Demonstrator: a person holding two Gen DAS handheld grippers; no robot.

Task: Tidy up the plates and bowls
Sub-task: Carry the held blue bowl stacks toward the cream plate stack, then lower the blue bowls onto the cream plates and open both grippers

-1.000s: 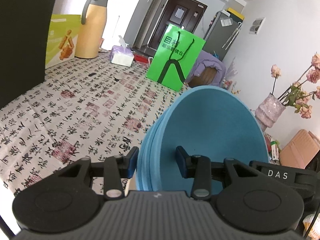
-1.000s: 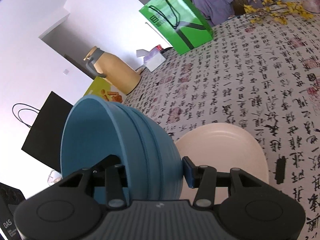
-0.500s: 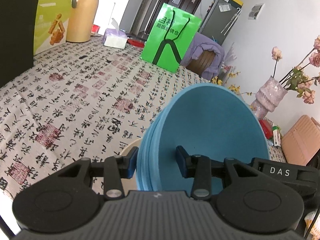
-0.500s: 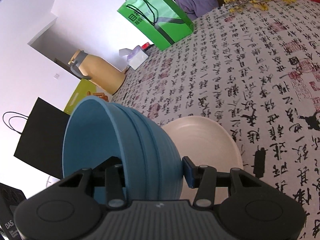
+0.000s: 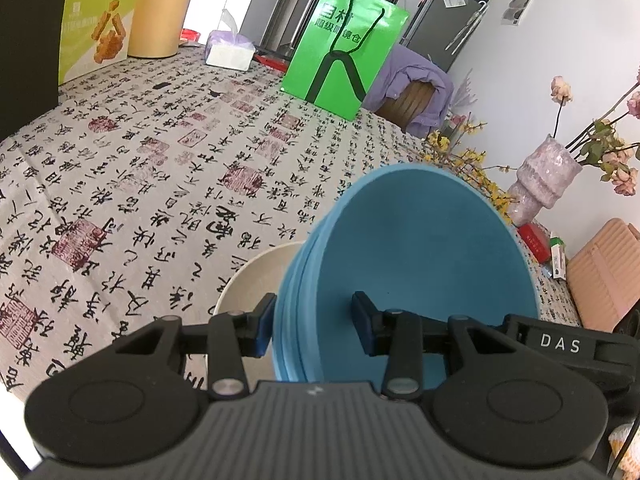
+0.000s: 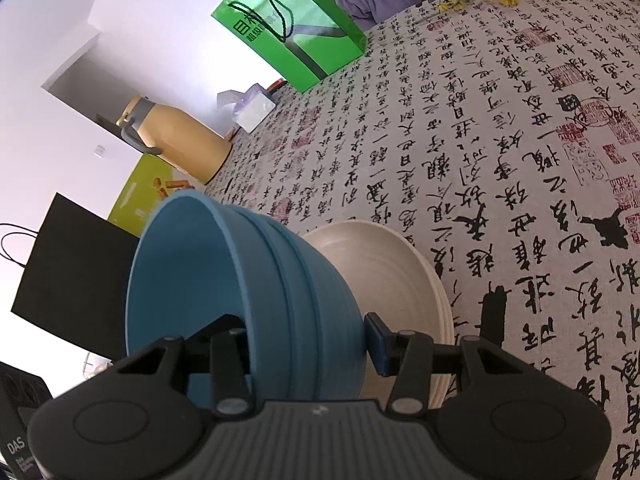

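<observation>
Left tongs (image 5: 314,326) and right tongs (image 6: 308,342), each partly closed on opposite rims of the nested blue bowls (image 5: 420,264), hold them tilted just above the cream plates (image 6: 384,268) on the tabletop (image 5: 160,168). Step: stacking. Next: level, lower, release.

Bowls come down toward the cream plates

The blue bowls (image 5: 420,264), carried between both grippers, now sit lower over the tablecloth (image 5: 160,168) than a second ago. The cream plates (image 6: 384,276) beneath them show much more rim in the left view and look larger in the right view. The flask (image 5: 160,12) slides up, its top leaving the left view.
</observation>
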